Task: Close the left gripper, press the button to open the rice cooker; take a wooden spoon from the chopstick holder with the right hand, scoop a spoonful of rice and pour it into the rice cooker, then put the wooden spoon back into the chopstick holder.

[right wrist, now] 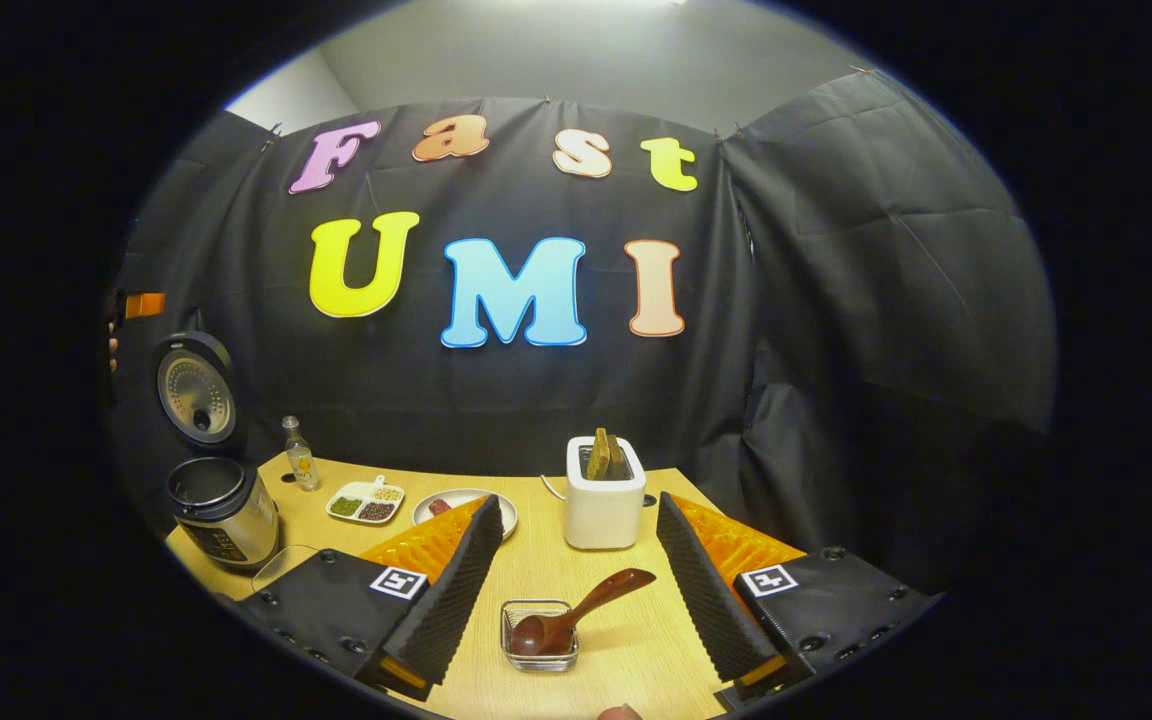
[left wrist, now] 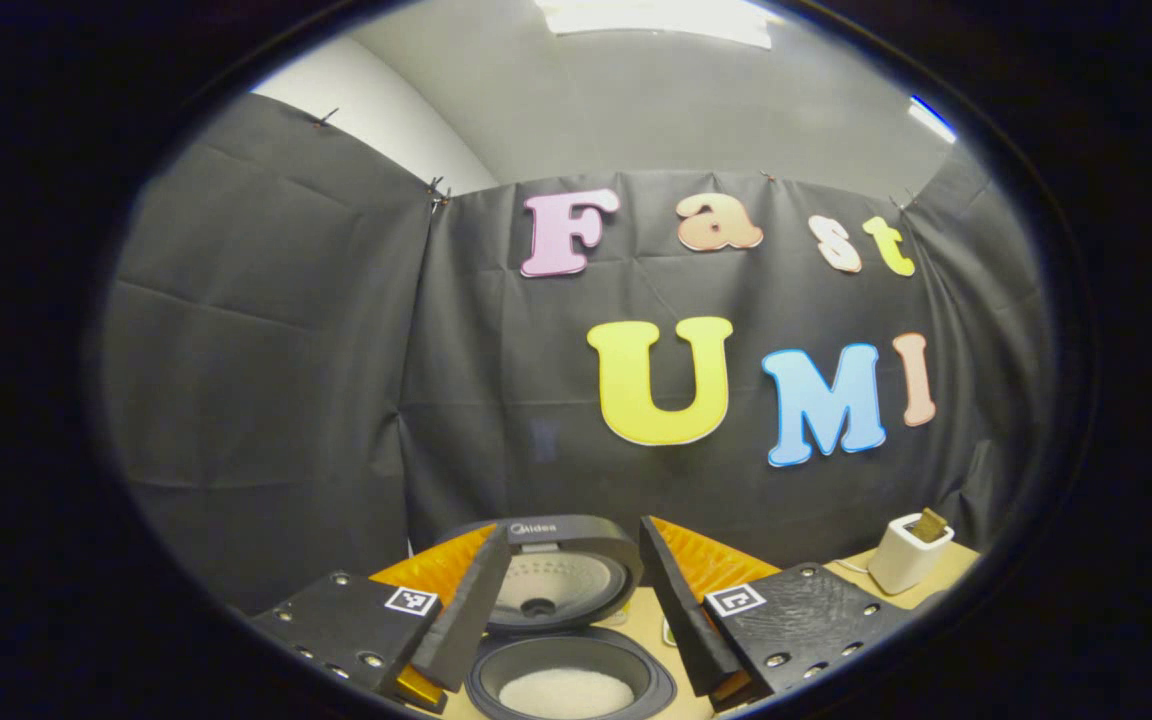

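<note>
Both tongs gape wide, holding nothing: left tongs [left wrist: 576, 640] above the open rice cooker [left wrist: 568, 640] with rice inside, right tongs [right wrist: 576, 600] over the bench [right wrist: 626, 640]. The wooden spoon [right wrist: 576, 612] leans in its small holder [right wrist: 539, 635].

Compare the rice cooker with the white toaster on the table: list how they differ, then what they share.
The rice cooker is round, dark and metallic; the toaster is boxy and white. The rice cooker's lid stands open, showing rice in the pot; the toaster has no lid, and brown slices stick up from its top. The rice cooker sits at the table's far left edge, the toaster nearer the middle. Both stand upright on the wooden table.
</note>
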